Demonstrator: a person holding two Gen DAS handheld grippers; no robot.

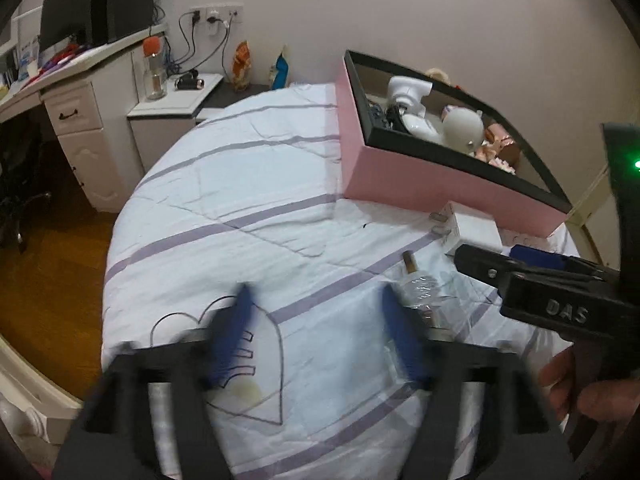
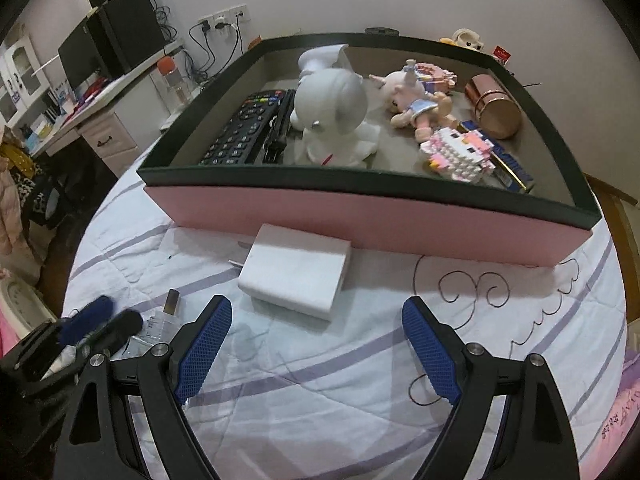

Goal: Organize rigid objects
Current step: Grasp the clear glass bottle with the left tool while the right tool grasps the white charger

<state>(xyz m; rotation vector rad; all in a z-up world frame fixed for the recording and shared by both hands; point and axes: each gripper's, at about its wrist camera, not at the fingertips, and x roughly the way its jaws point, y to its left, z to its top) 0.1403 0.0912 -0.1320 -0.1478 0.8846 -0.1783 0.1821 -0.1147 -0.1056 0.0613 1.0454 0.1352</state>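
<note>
Right wrist view: pink box (image 2: 360,220) on the bed already holds remote, toys, copper cylinder.
White charger (image 2: 296,276) just beside the box and clear bottle (image 1: 420,292) remain out; right gripper (image 2: 316,348) and left gripper (image 1: 320,336) both spread, holding nothing.

1. Left tongs (image 1: 318,334): both blue pads motion-blurred in the left wrist view, edges smeared.
2. Clear bottle (image 1: 420,288) beside the left tongs' right pad: lower part hidden behind that pad; contents can't be told.
3. White charger block (image 1: 468,230): partly covered by the right tongs (image 1: 516,260) in the left wrist view.
4. Remote (image 2: 244,128) in the pink box (image 2: 360,216): near end hidden behind the box's front wall.
5. Blue flat item (image 2: 508,160) beyond the right tongs: mostly under the brick toy (image 2: 460,152), can't identify.
6. Hand (image 1: 576,384): cut off by the picture's edge.
</note>
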